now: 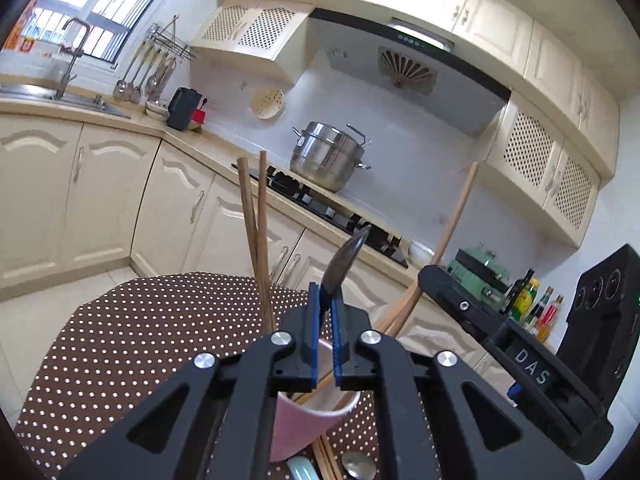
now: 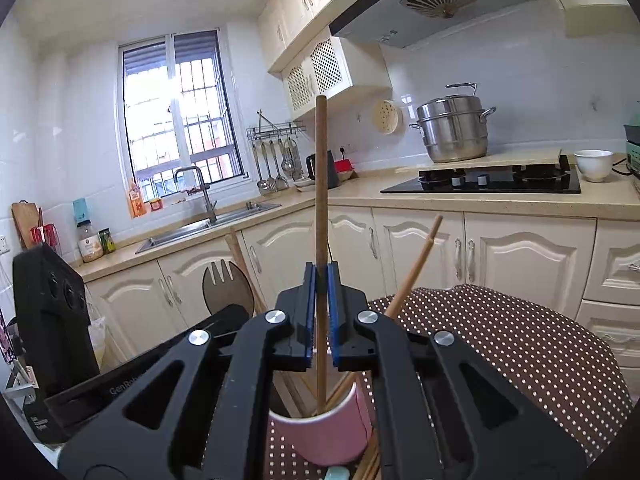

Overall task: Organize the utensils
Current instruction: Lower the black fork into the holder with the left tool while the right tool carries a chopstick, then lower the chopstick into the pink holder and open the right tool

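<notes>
Left gripper (image 1: 326, 292) is clenched on a dark spork (image 1: 347, 258) — the blue pads pinch its neck, and the head stands up and leans right above the fingertips. In the right wrist view the same utensil's tined head (image 2: 228, 286) shows at left, beyond the left gripper's black body.

Right gripper (image 2: 321, 276) is clenched on a long wooden stick (image 2: 321, 184), held upright; its lower end reaches down into the pink cup (image 2: 328, 436). The left wrist view shows that stick (image 1: 452, 236) slanting up to the right.

The pink cup (image 1: 304, 424) stands on the brown polka-dot tablecloth (image 1: 140, 340), directly below both sets of fingers. Two wooden chopsticks (image 1: 256, 232) rise from it and lean left; another chopstick (image 2: 414, 268) leans right out of the cup.

More chopsticks (image 1: 326, 460), a pale-blue item (image 1: 302, 470) and a round metal piece (image 1: 358, 464) lie on the cloth just beside the cup — their full shapes are hidden.
</notes>
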The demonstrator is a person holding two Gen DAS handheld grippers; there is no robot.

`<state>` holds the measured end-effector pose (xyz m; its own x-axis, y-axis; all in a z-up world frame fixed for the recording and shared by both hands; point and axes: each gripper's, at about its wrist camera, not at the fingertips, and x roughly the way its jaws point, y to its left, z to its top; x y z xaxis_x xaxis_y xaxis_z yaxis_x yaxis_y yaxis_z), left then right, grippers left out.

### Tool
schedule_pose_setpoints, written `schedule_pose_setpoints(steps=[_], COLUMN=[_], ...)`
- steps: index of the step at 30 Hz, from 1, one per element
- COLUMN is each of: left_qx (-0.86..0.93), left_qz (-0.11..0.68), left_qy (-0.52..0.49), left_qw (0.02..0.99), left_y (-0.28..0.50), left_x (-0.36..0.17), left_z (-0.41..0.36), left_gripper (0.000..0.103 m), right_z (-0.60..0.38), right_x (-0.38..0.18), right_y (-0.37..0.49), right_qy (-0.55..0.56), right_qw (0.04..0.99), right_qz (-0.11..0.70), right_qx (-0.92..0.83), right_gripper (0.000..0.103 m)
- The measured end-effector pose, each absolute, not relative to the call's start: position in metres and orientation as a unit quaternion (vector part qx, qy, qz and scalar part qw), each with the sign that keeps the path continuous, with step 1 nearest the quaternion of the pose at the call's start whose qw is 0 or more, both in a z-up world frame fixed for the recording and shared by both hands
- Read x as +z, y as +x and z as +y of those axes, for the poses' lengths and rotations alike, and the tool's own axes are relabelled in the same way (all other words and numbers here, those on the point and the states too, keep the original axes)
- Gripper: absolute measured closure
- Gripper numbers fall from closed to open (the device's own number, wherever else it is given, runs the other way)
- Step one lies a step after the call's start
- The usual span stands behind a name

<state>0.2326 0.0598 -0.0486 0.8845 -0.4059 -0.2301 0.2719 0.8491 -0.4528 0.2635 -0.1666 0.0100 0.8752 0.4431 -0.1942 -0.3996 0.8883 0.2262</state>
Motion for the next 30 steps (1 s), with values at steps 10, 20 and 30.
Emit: schedule_pose_setpoints(steps=[10, 20, 30], left_qx=[-0.166, -0.083, -0.064], left_qz=[0.195, 0.224, 0.235], left_qy=[-0.219, -0.147, -0.114], left_qw=[0.942, 0.960, 0.963], left_y=[0.217, 0.204, 0.193], left_x=[-0.044, -0.035, -0.032], left_z=[0.064, 0.058, 0.054], left_gripper=[0.066, 0.055, 0.053], right_z=[-0.166, -0.162, -0.159], right_x=[-0.002, -0.007, -0.007], right_y=[0.249, 0.245, 0.236], right_qy=[0.076, 0.074, 0.067], right_qw=[0.964, 0.963, 0.963], right_qz=[0.146, 0.165, 0.175], right_qx=[0.208, 0.201, 0.193], right_gripper=[0.096, 0.096, 0.095])
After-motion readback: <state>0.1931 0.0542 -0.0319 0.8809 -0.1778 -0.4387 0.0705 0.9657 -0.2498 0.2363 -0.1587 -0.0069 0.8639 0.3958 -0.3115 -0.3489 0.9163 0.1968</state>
